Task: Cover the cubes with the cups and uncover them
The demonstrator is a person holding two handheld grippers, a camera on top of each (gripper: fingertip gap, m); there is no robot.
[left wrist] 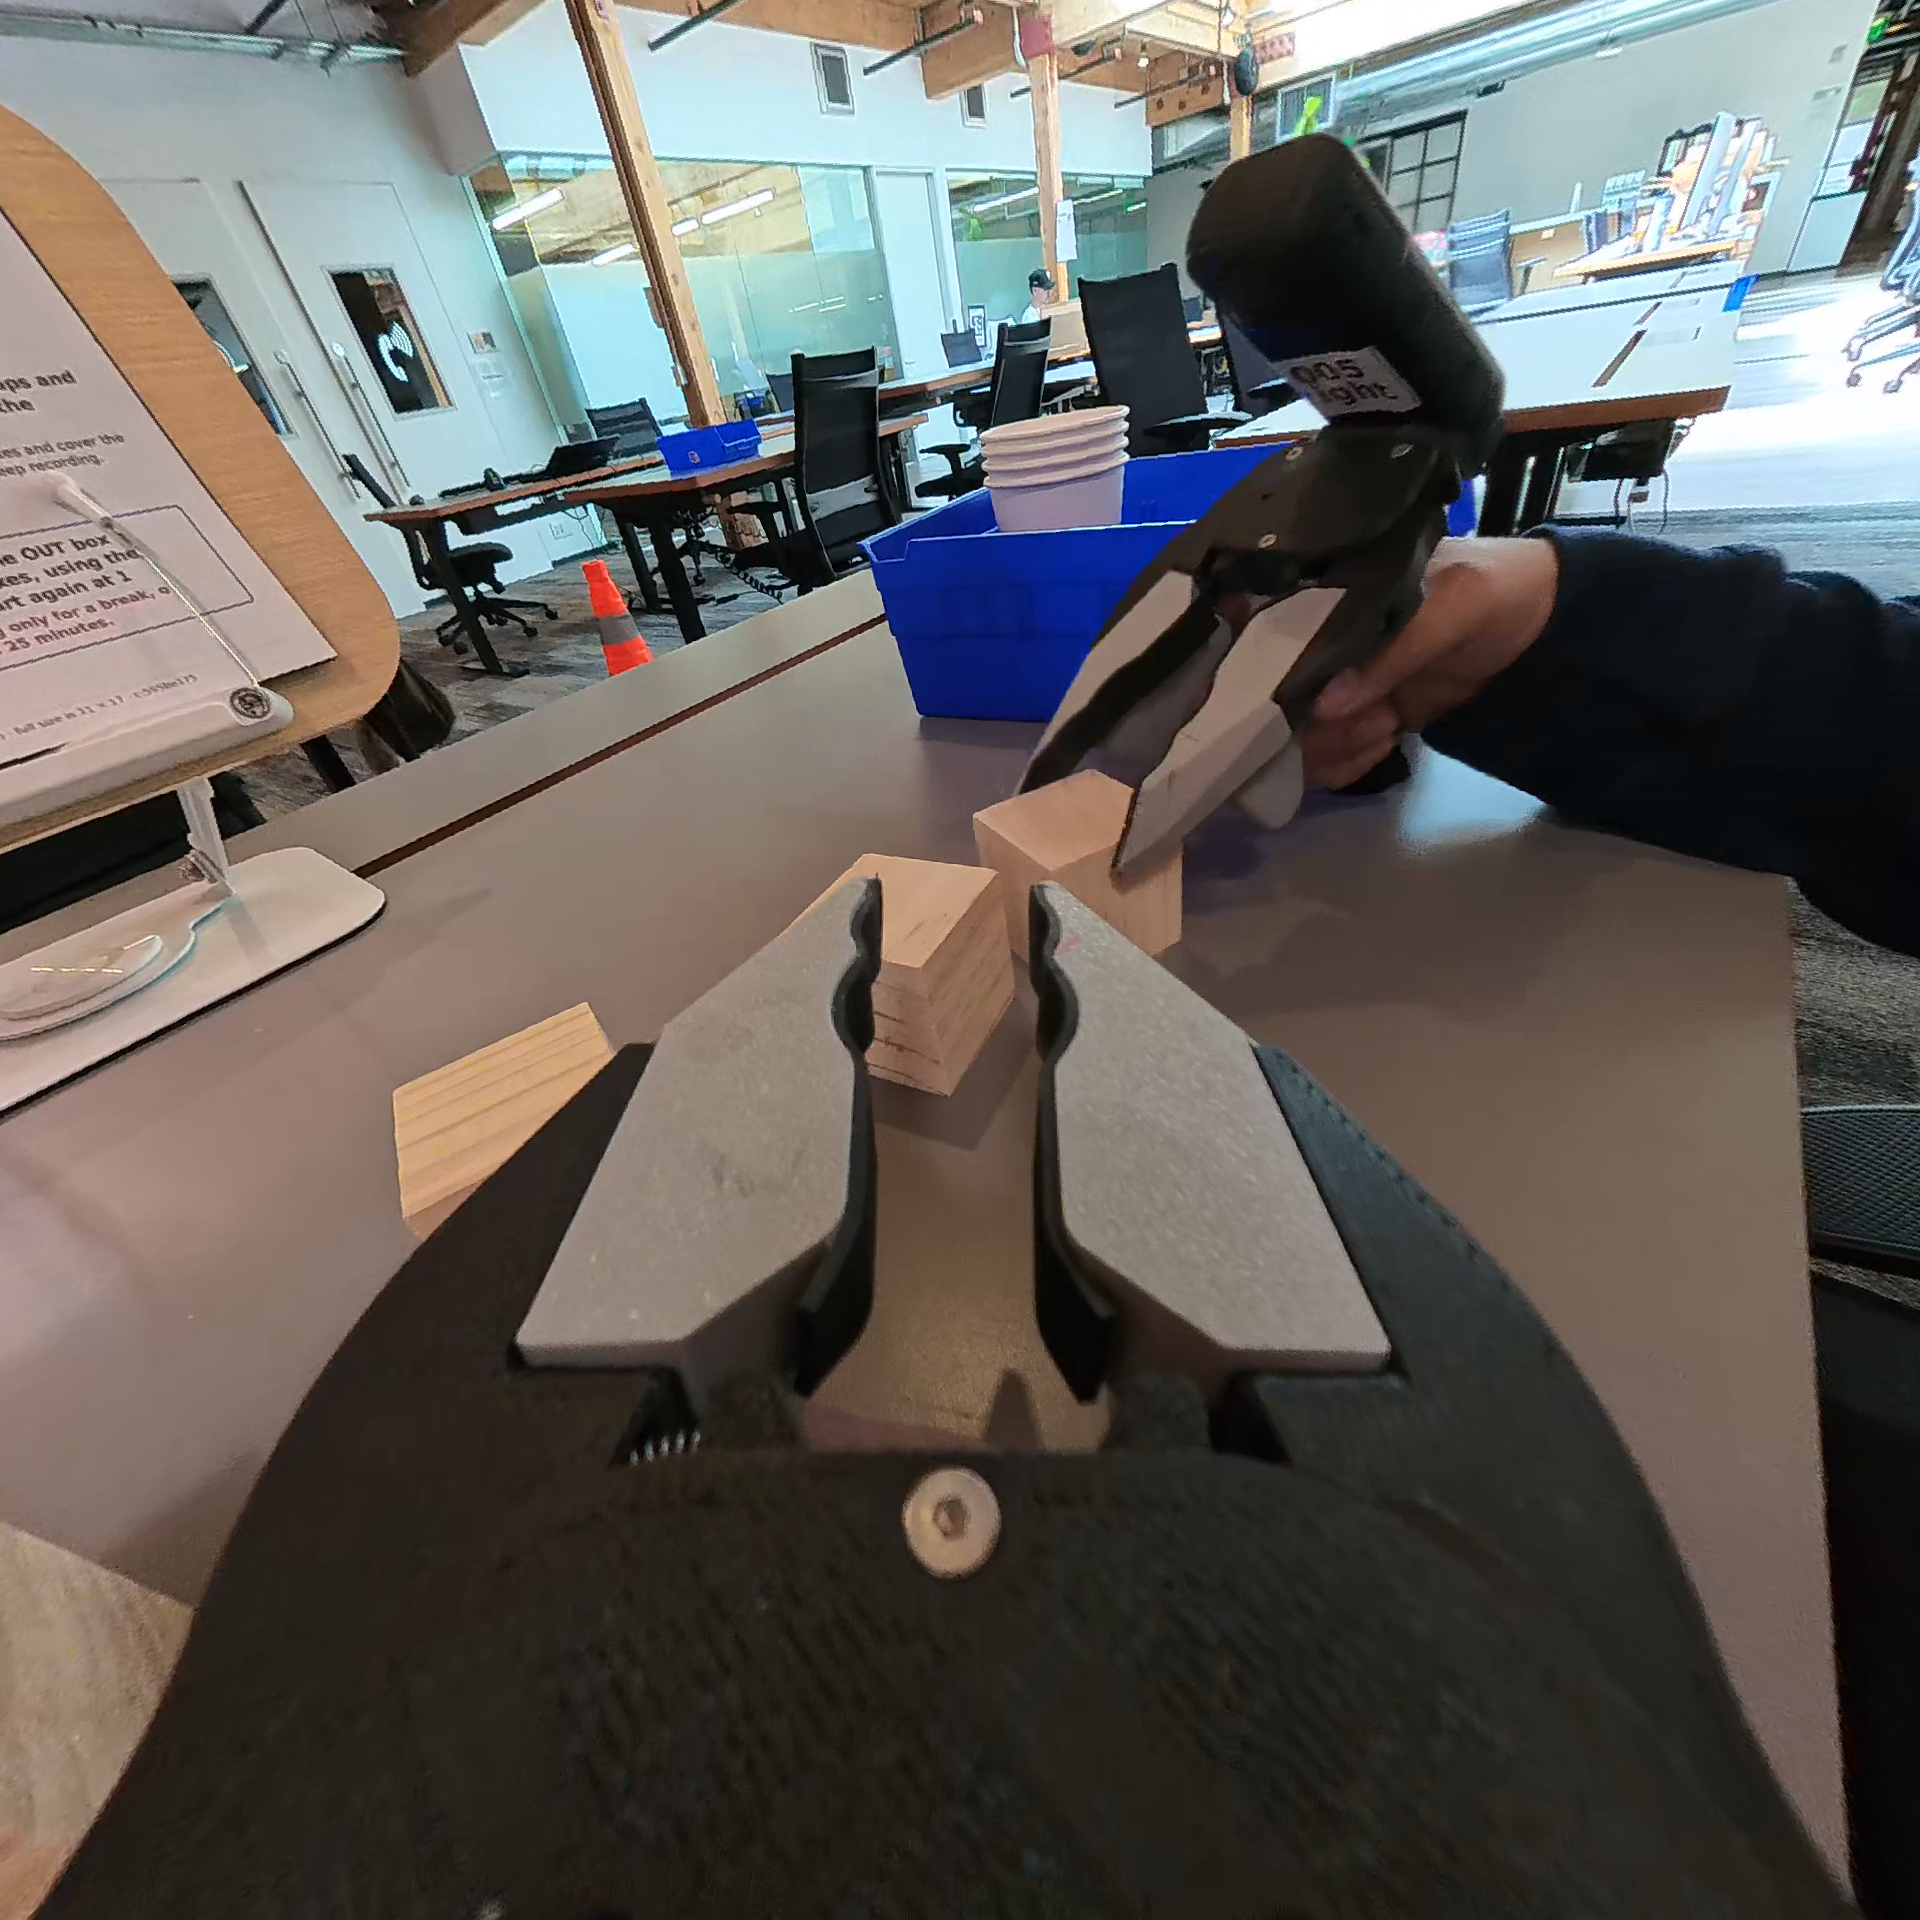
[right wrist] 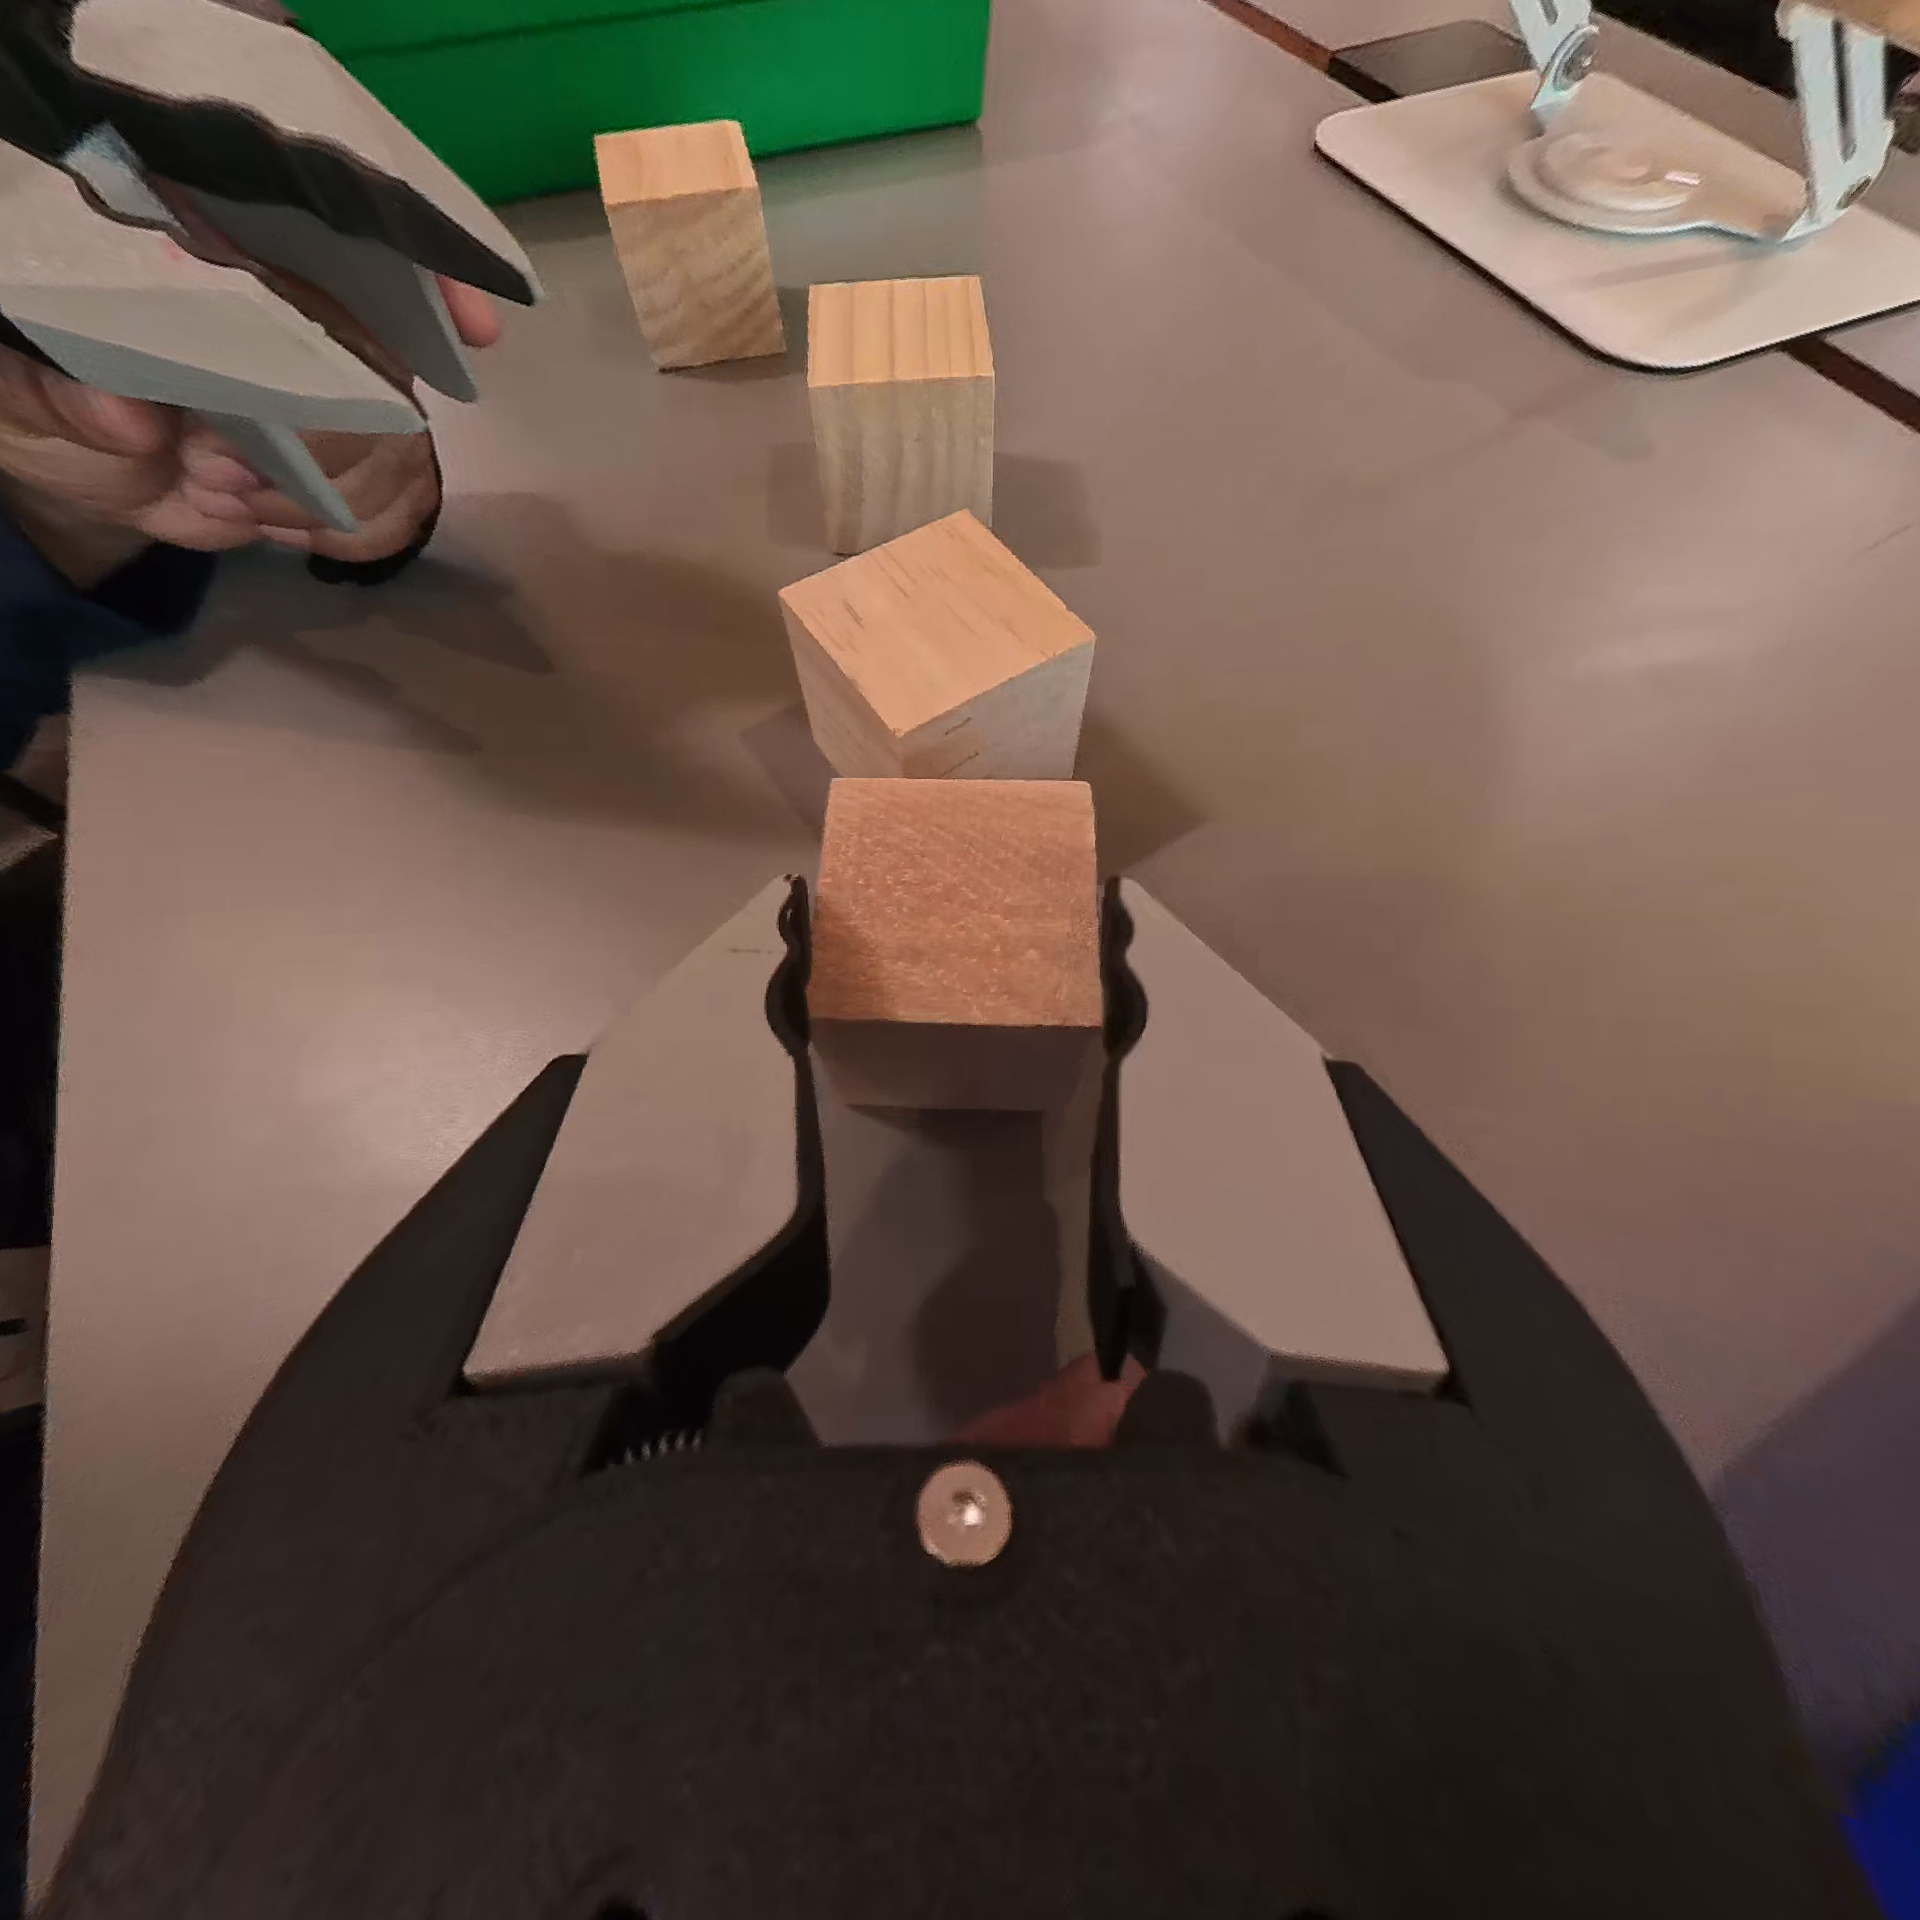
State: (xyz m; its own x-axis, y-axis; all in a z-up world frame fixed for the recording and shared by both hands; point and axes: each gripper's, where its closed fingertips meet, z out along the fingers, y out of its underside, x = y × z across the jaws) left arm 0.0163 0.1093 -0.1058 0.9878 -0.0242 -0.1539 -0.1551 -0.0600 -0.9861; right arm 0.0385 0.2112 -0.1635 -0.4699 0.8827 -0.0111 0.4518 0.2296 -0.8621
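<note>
Several wooden cubes stand in a row on the grey table (right wrist: 1455, 831). My right gripper (right wrist: 951, 894) is shut on the nearest cube (right wrist: 956, 914), one pad on each side, and the cube sits on the table. The left wrist view shows the same grasp (left wrist: 1081, 821) on that cube (left wrist: 1049, 852). The neighbouring cube (right wrist: 935, 644) stands turned at an angle. My left gripper (left wrist: 956, 899) is open and empty, low over the table, just short of that angled cube (left wrist: 935, 977). A stack of white cups (left wrist: 1055, 457) stands in a blue bin (left wrist: 987, 623).
Two more cubes (right wrist: 899, 405) (right wrist: 691, 249) stand farther along the row, near a green bin (right wrist: 675, 73). Another cube (left wrist: 488, 1112) lies left of my left gripper. A stand holding a printed sheet (left wrist: 156, 520) has its white base (right wrist: 1610, 208) on the table.
</note>
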